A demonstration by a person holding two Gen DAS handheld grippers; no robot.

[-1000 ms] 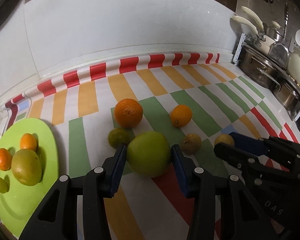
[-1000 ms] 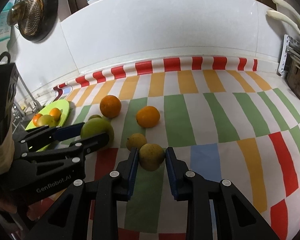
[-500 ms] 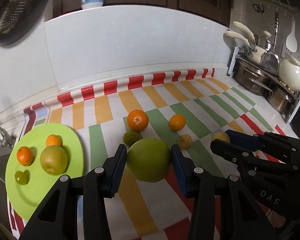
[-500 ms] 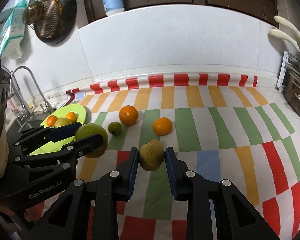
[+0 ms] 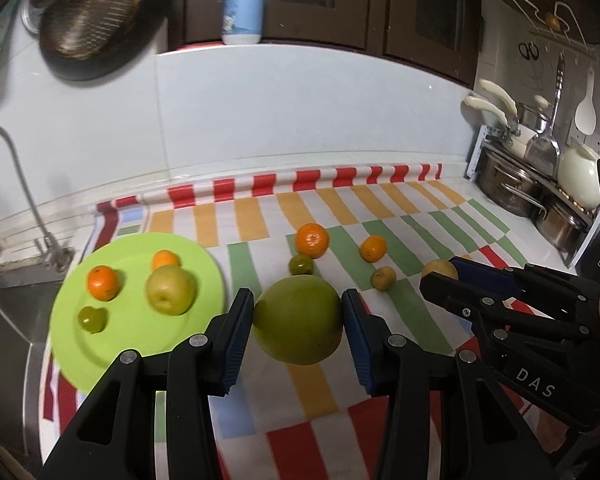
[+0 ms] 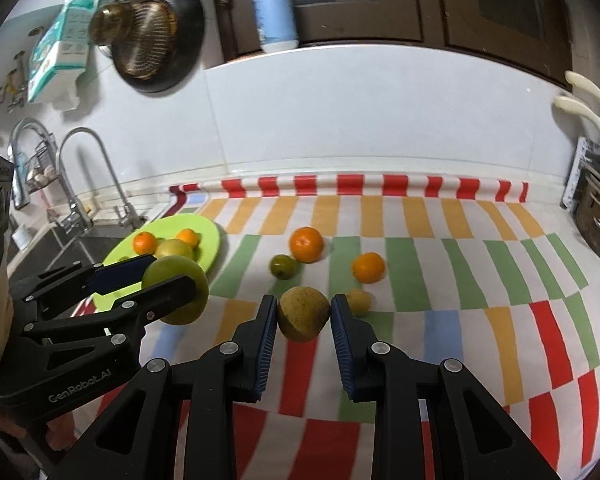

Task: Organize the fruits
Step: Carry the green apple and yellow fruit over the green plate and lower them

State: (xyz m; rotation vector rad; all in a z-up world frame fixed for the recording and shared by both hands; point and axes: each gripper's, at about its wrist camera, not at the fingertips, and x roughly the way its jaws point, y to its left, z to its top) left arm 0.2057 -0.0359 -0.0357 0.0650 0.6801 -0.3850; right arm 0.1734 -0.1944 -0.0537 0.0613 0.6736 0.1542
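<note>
A: Your left gripper (image 5: 298,320)?
B: Clamped on the big green fruit (image 5: 298,319), lifted; green plate (image 5: 136,344) lies ahead-left of it.
A: Your right gripper (image 6: 304,314)?
B: Pinching a brownish-yellow fruit (image 6: 303,313). Beyond its fingers, the loose oranges (image 6: 307,244) sit on the striped cloth (image 6: 480,280).

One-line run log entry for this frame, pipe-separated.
left claw: shut on large green fruit | right claw: shut on brownish fruit | green plate: four fruits | cloth: four loose

Both grippers (image 5: 298,316) (image 6: 304,316) clamped, raised
</note>
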